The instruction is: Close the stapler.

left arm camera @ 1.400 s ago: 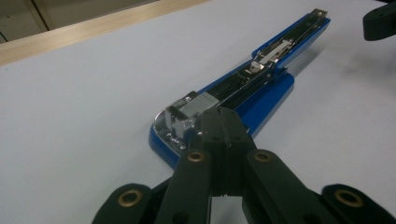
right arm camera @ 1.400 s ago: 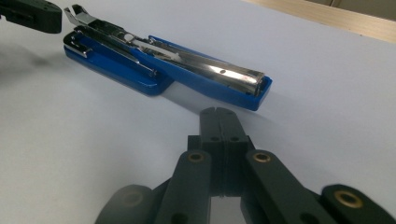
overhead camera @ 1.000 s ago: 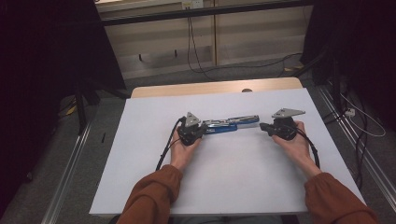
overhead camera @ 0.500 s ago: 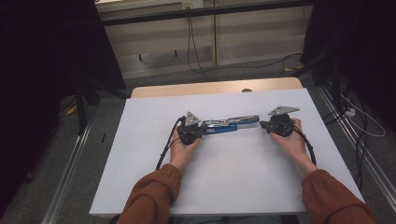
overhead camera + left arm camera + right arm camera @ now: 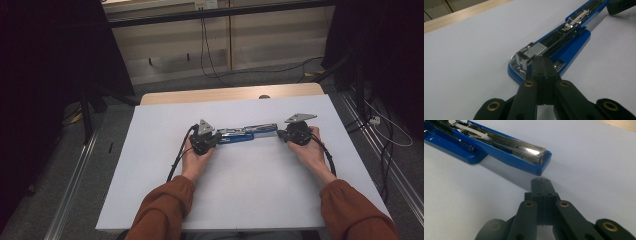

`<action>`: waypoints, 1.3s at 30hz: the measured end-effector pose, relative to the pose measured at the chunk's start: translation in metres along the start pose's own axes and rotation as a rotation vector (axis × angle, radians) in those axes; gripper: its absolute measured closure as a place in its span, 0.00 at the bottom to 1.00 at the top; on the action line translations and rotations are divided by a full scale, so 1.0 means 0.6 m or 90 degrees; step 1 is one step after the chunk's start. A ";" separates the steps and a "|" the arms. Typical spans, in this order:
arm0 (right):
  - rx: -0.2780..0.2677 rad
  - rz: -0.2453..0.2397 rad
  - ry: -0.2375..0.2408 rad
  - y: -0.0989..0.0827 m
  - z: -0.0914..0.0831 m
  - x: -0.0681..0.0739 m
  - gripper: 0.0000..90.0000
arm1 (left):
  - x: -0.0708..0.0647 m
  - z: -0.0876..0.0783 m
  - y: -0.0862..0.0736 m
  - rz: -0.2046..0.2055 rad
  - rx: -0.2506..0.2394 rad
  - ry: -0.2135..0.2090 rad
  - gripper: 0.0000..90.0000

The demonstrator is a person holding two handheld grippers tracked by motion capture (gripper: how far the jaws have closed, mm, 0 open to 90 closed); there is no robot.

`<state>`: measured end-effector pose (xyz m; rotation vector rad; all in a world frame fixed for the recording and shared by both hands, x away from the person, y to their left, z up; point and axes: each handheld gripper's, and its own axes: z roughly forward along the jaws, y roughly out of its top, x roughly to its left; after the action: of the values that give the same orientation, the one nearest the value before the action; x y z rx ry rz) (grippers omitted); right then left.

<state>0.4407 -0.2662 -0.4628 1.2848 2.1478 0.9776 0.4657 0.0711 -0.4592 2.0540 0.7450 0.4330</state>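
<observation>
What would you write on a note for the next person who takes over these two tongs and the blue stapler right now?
Left tongs: shut, holding nothing, tips at the staple end of the blue metal stapler.
Right tongs: shut, holding nothing, just short of the stapler's other end, not touching.
The stapler lies swung fully open and flat on the white table sheet, between the two hands, with a block of staples at the front of its channel.
Done: stapler opened, staples in.
Left, probably: fold the top arm back down and close it.
</observation>
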 end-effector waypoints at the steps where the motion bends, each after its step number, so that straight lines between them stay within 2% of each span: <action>1: 0.001 0.000 0.000 0.000 0.001 0.000 1.00 | 0.000 0.000 0.000 -0.001 0.000 -0.001 1.00; 16: 0.005 0.002 0.000 0.006 0.011 0.001 1.00 | -0.002 0.000 0.000 0.009 0.000 0.003 1.00; 24: 0.003 0.004 0.002 0.008 0.012 0.001 1.00 | -0.001 0.001 0.000 0.007 0.000 0.001 1.00; 26: -0.001 0.007 0.004 0.008 0.012 0.001 1.00 | -0.001 0.001 0.000 -0.002 0.001 0.001 1.00; 39: -0.015 0.009 0.014 0.009 0.011 0.001 1.00 | -0.002 0.001 0.000 -0.003 0.000 0.001 1.00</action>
<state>0.4481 -0.2616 -0.4629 1.2852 2.1404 1.0249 0.4653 0.0700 -0.4593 2.0524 0.7506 0.4328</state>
